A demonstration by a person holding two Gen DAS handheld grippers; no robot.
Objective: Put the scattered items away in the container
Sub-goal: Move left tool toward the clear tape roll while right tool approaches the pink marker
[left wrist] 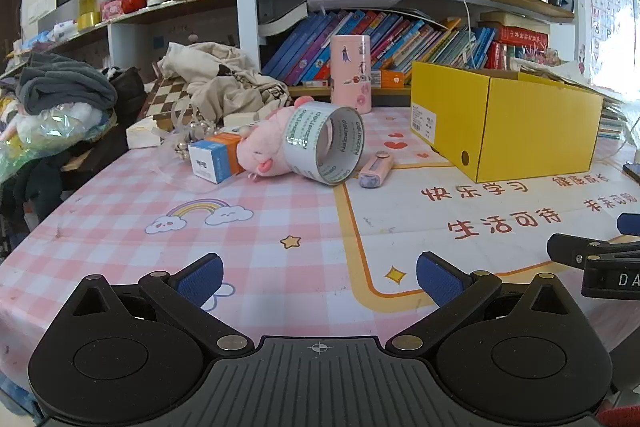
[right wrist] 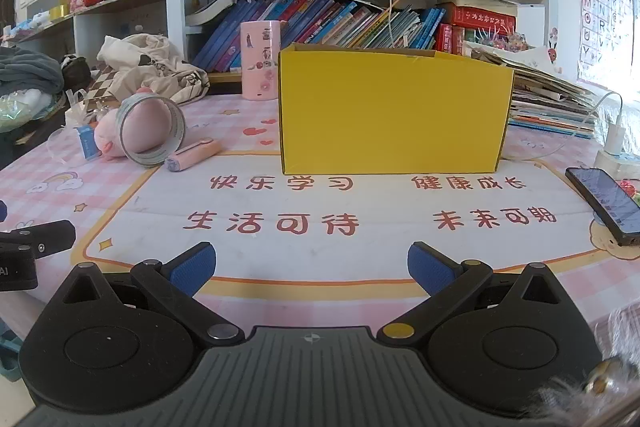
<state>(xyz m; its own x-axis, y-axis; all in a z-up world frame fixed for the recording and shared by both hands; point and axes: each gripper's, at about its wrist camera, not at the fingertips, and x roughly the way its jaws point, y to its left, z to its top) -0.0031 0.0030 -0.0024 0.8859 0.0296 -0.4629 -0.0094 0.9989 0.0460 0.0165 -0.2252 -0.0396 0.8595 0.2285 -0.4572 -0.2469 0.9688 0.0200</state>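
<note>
Facing the yellow box square-on, the right wrist cam shows its long side wall, w/ a black phone lying on the mat to the right and a white charger plug beyond it; neither shows in the left cam. Left wrist cam sees the box at an angle, far right, and gets the clutter better: tape roll on its side leaning against the pink plush, small blue-white carton touching the plush's left, pink stapler-like item just right of the roll. All sit on the table mat left of the box, outside it. Left gripper: jaws fully apart, nothing between, over bare mat. Right gripper: same, wide open, empty, well short of the box.
</note>
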